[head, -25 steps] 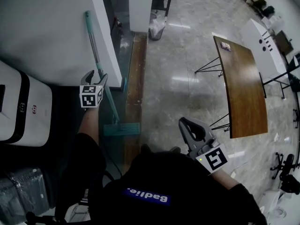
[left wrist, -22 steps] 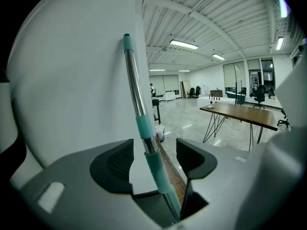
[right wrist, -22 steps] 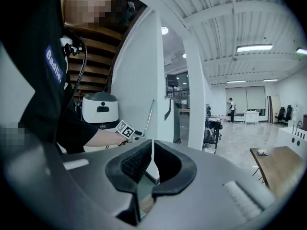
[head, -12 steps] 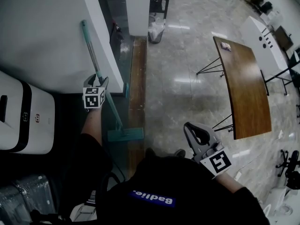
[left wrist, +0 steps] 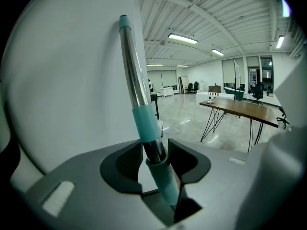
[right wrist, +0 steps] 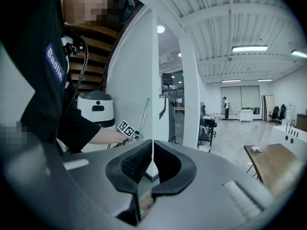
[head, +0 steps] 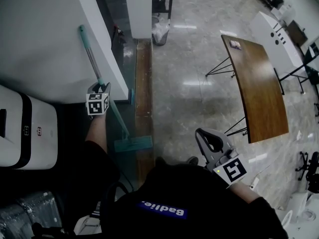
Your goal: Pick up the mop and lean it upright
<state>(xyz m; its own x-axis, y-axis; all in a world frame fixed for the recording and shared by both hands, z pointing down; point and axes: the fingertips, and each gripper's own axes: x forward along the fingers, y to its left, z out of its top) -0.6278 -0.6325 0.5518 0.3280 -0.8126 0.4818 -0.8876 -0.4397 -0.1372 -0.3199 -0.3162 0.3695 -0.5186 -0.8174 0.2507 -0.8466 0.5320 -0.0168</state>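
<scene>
hanging at the lower right of the head view, the right gripper (head: 206,137) holds nothing, its jaws drawn almost together with only a sliver between them. further out, at centre left, the left gripper (head: 100,89) has just been closing its jaws on the mop handle (left wrist: 144,114), and the pads now meet it on both sides. the mop head (head: 133,144) lies on the floor (head: 194,59) below that gripper, while the handle slants toward the upper left along the white wall (head: 45,39).
</scene>
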